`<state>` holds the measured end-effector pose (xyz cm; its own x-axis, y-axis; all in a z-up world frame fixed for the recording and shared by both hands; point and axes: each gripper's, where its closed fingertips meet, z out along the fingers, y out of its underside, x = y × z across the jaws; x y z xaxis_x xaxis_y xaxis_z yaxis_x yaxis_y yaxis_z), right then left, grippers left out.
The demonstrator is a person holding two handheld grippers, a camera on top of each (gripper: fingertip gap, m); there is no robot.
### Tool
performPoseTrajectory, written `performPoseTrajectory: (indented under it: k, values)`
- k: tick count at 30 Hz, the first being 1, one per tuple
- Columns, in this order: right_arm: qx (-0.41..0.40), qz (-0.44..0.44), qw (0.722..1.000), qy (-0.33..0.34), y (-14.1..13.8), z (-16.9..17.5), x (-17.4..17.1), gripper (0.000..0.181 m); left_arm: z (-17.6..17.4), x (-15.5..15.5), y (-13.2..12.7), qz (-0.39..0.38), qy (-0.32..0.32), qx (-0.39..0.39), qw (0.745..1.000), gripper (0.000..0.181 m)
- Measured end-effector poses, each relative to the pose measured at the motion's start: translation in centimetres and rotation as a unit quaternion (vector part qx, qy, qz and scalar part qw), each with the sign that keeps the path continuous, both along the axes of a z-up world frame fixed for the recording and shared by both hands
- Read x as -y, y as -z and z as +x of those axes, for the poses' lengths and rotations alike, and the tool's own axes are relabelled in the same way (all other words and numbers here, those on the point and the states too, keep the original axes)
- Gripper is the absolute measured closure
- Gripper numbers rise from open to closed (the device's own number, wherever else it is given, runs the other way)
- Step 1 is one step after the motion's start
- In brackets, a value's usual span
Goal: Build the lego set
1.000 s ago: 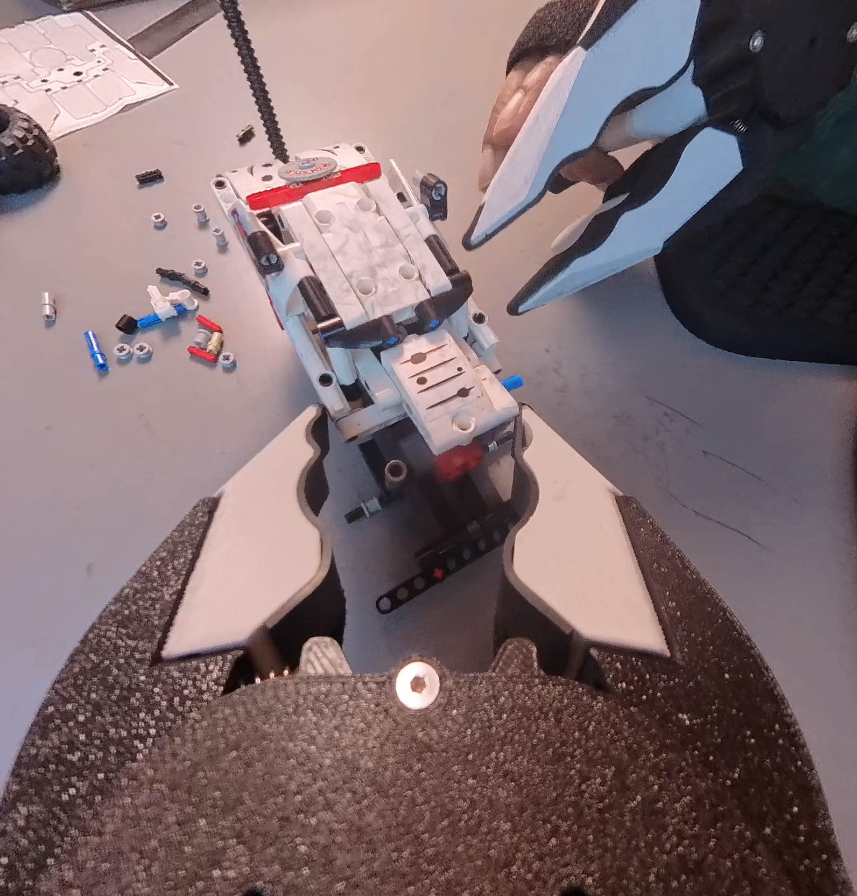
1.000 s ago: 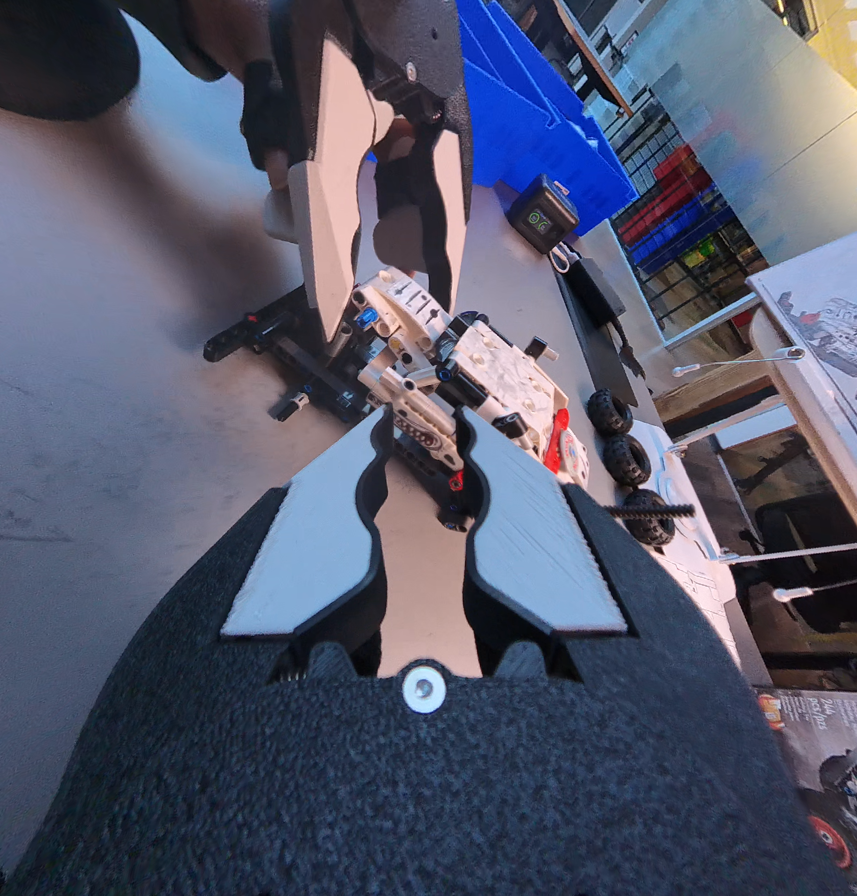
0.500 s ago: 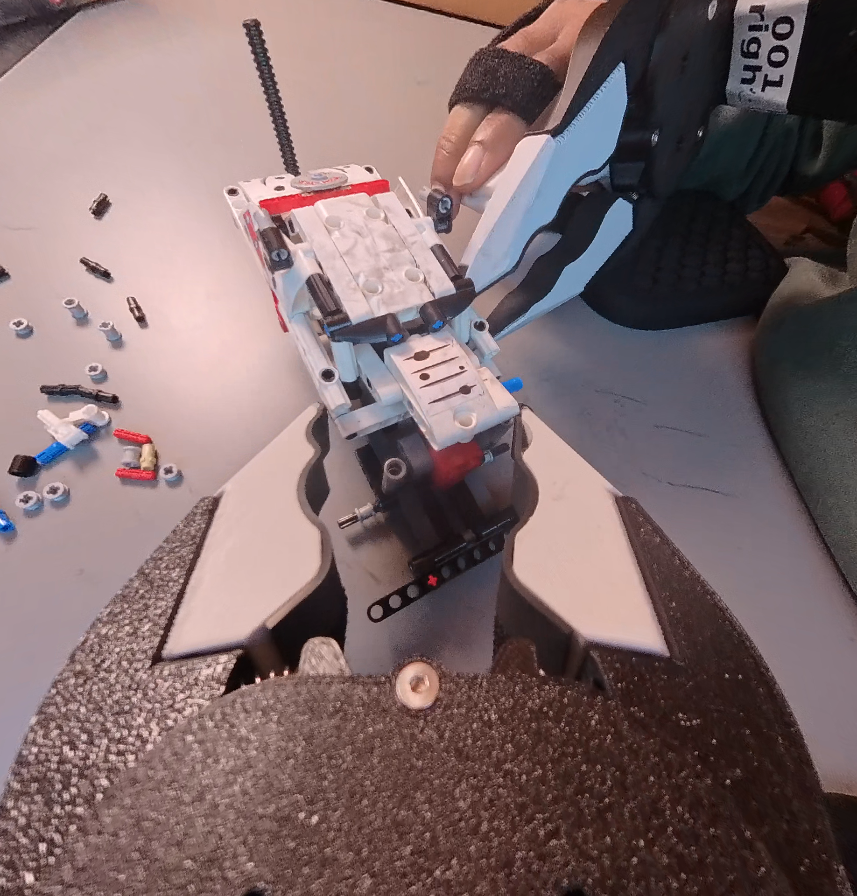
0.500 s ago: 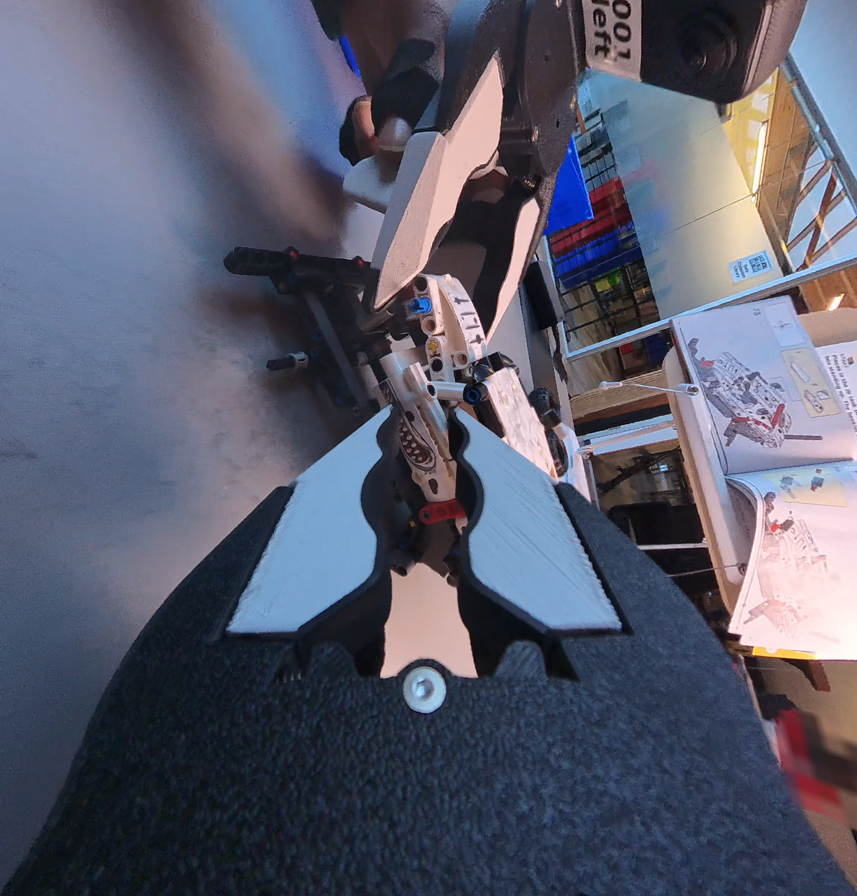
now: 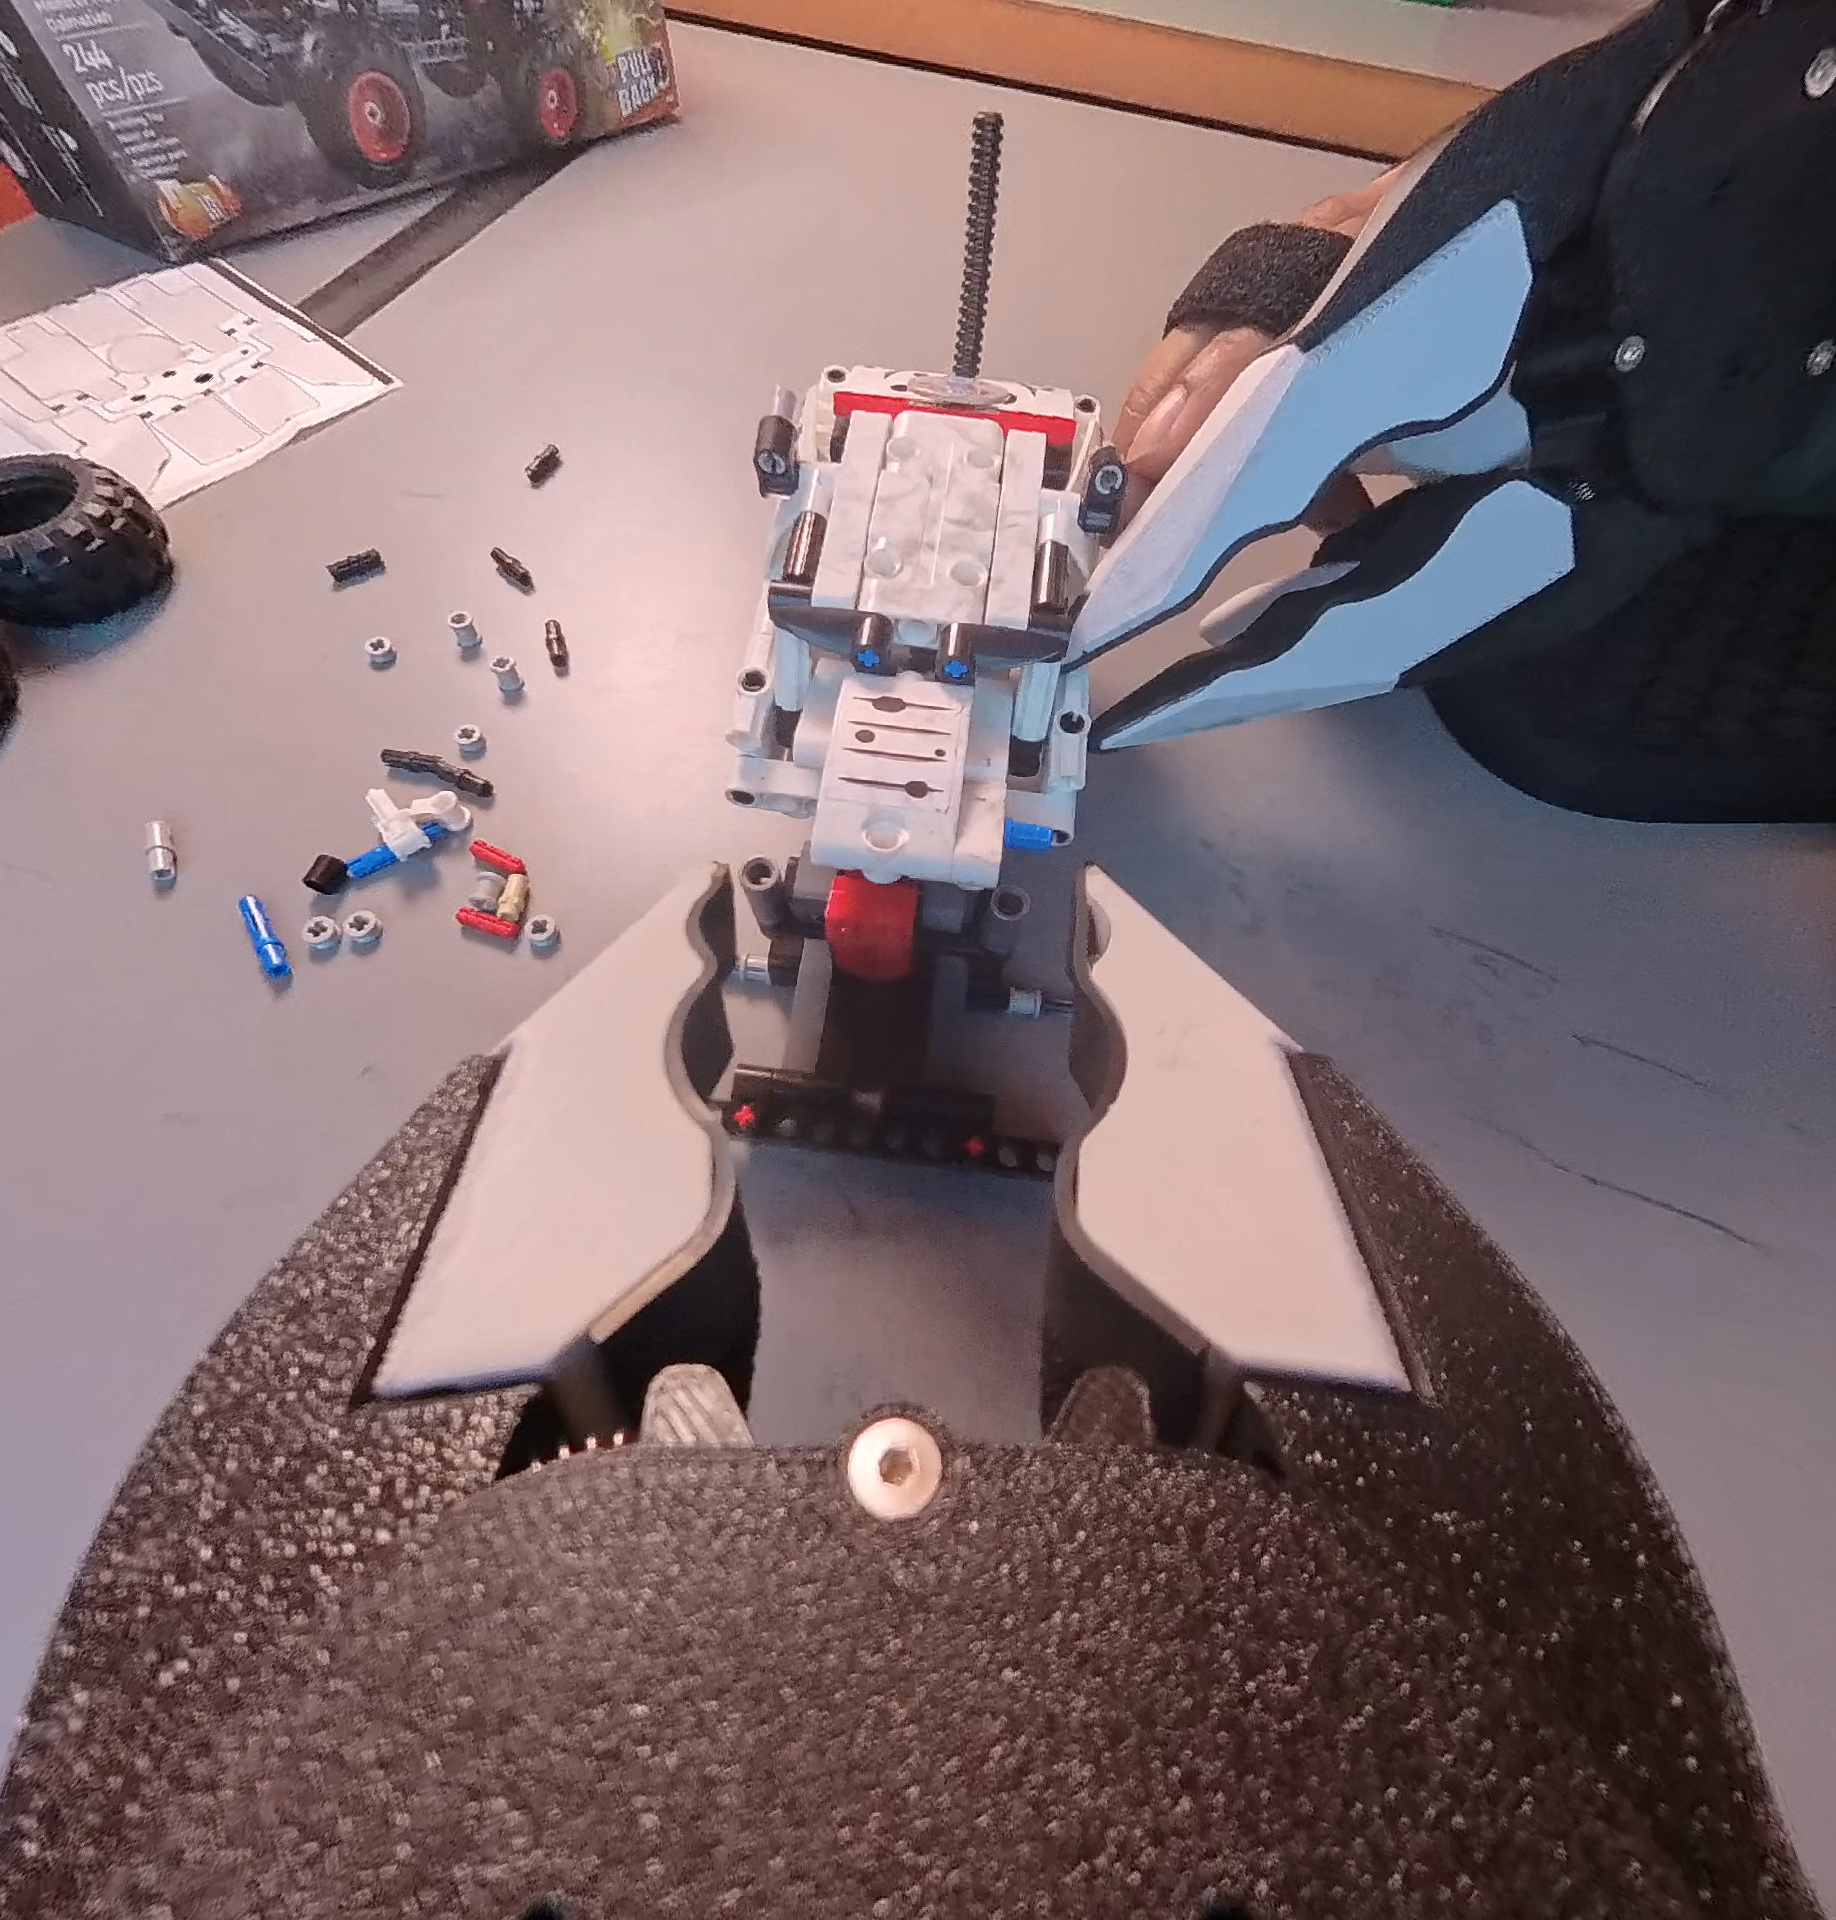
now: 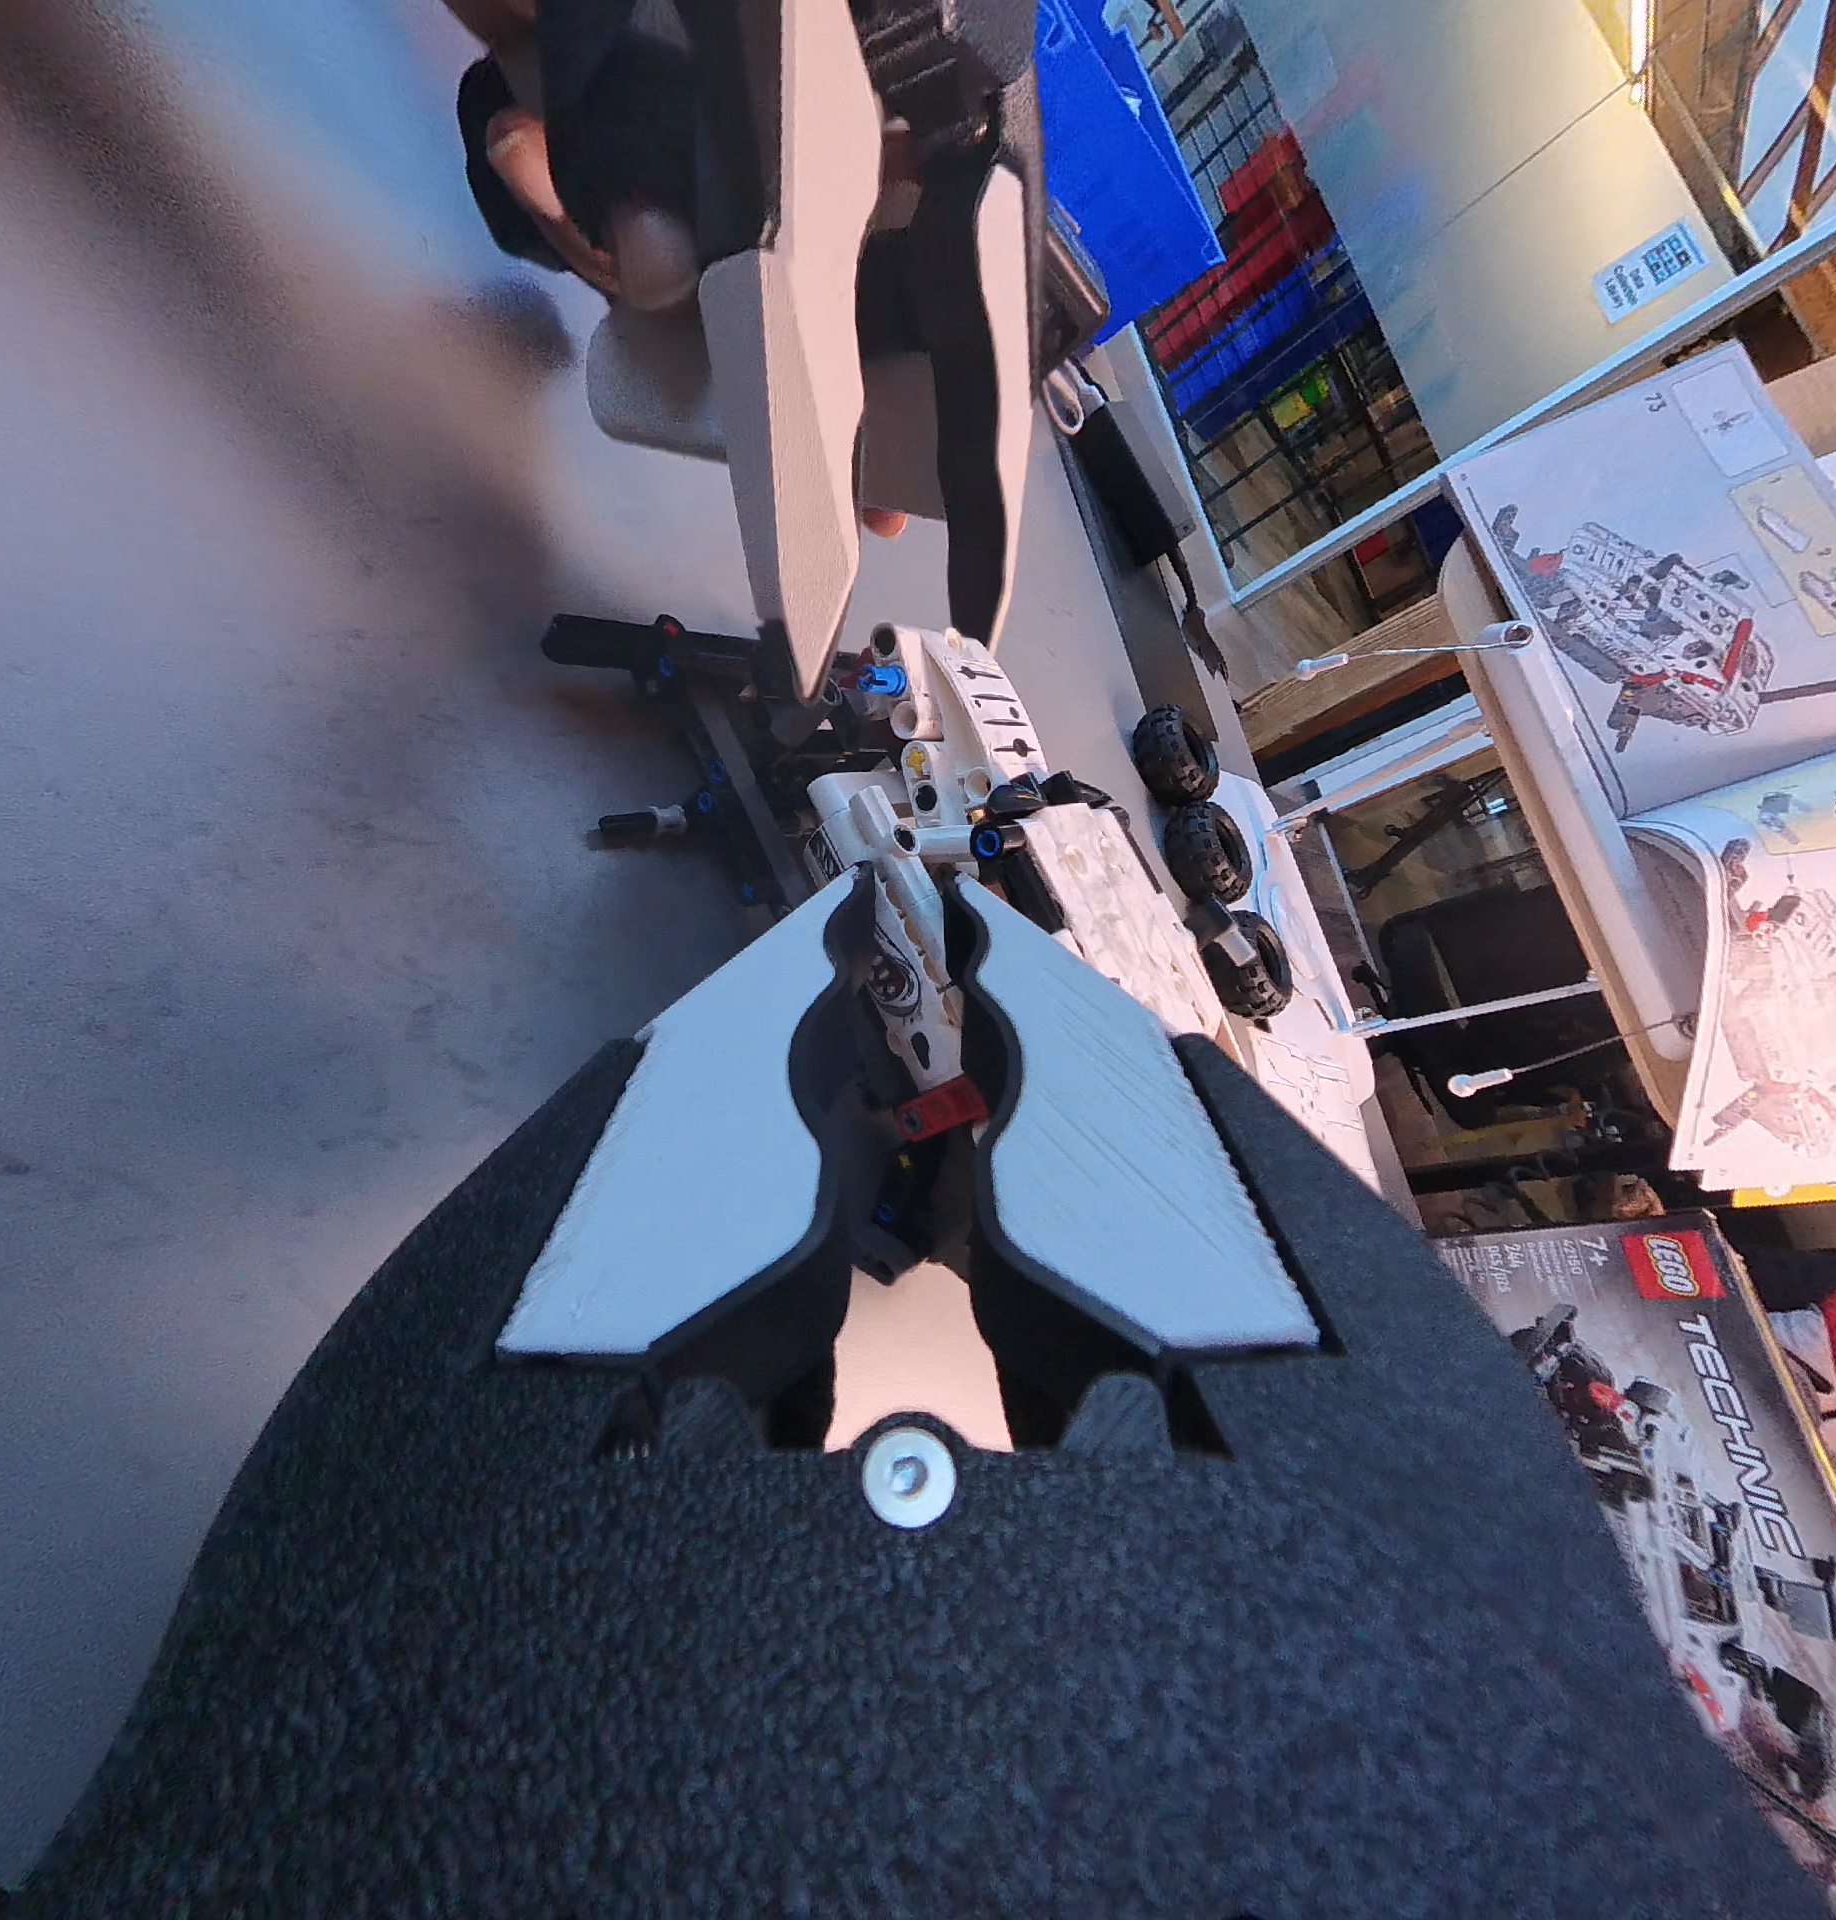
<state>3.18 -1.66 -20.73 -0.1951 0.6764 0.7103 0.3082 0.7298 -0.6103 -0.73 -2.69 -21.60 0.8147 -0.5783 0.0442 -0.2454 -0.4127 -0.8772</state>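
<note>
Truck sits dead ahead of my left gripper, long axis running straight away between its spread, empty fingers, chassis just inside the tips; my right gripper comes in crosswise, fingers pinched on the truck's white side panel, so it is the nearer; table underneath

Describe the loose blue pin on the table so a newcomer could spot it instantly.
Start at the white lego vehicle mid-table, then look to the scatter of small parts on its left. The blue pin lies alone at the scatter's near-left edge, the only all-blue piece there.
</note>
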Motion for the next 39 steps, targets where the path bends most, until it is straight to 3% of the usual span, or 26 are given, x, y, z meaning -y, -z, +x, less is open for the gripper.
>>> performPoseTrajectory:
  k: [6, 8, 14, 25, 27, 28, 31, 35, 39]
  values:
    - [-0.014, -0.017, 1.0, 0.001, -0.2, -0.1, 0.1, 0.17, -0.4, -0.6, 0.0, 0.02, -0.017, 0.006, 1.0, 0.136]
    - [-0.032, -0.033, 0.999, -0.008, -0.8, -0.1, 0.4, 0.179, -0.5, -0.5, 0.0, 0.021, -0.014, 0.007, 1.0, 0.136]
    - [-0.093, -0.113, 0.989, -0.024, -3.4, 0.3, 0.3, 0.175, -0.7, -0.4, -0.1, 0.023, -0.007, 0.01, 1.0, 0.137]
    - [-0.176, -0.135, 0.975, 0.013, -5.8, 0.6, -2.0, 0.168, -1.3, -0.4, -0.1, 0.037, -0.002, 0.011, 0.999, 0.138]
    - [-0.188, -0.153, 0.97, 0.021, -6.1, 0.7, -2.5, 0.166, -2.0, -0.7, -0.4, 0.062, -0.022, -0.008, 0.998, 0.153]
    - [-0.192, -0.166, 0.967, 0.027, -6.2, 0.7, -2.9, 0.165, -2.6, -0.8, -0.7, 0.078, -0.035, -0.024, 0.996, 0.152]
    - [-0.2, -0.205, 0.957, 0.041, -6.4, 0.8, -3.8, 0.163, -4.0, -1.0, -1.3, 0.097, -0.059, -0.034, 0.993, 0.126]
    - [-0.213, -0.229, 0.948, 0.053, -7.0, 1.1, -4.8, 0.163, -4.5, -0.8, -2.9, 0.118, -0.067, 0.004, 0.991, 0.127]
    - [-0.245, -0.232, 0.939, 0.066, -9.0, 2.0, -6.3, 0.163, -7.6, -1.8, -6.2, 0.153, -0.128, 0.05, 0.979, 0.128]
